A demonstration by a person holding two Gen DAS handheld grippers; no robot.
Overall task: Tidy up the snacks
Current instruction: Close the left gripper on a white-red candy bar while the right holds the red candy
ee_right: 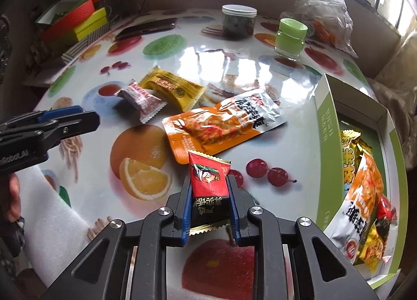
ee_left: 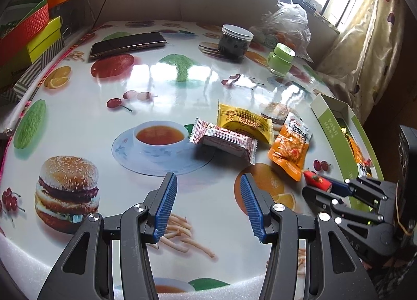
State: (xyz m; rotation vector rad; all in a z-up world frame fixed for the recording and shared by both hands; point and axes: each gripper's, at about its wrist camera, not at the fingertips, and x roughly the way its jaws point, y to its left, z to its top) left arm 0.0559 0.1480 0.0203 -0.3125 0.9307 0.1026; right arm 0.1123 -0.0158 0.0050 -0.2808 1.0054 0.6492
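My right gripper (ee_right: 208, 182) is shut on a red and black snack packet (ee_right: 209, 182), held just above the table; it also shows in the left wrist view (ee_left: 316, 181). My left gripper (ee_left: 208, 182) is open and empty above the table. An orange snack pouch (ee_right: 219, 125), a yellow packet (ee_right: 174, 88) and a red-white packet (ee_right: 142, 99) lie on the table ahead. The same three show in the left wrist view: pouch (ee_left: 290, 146), yellow packet (ee_left: 246, 121), red-white packet (ee_left: 225, 139). A green box (ee_right: 325, 114) at the right holds several snack packets (ee_right: 365, 187).
At the back of the fruit-print table (ee_left: 86, 127) stand a dark jar with a white lid (ee_left: 235, 41), a small green jar (ee_left: 281, 58), a phone (ee_left: 127, 43) and a plastic bag (ee_left: 286, 23). Stacked coloured boxes (ee_left: 28, 28) are at the far left.
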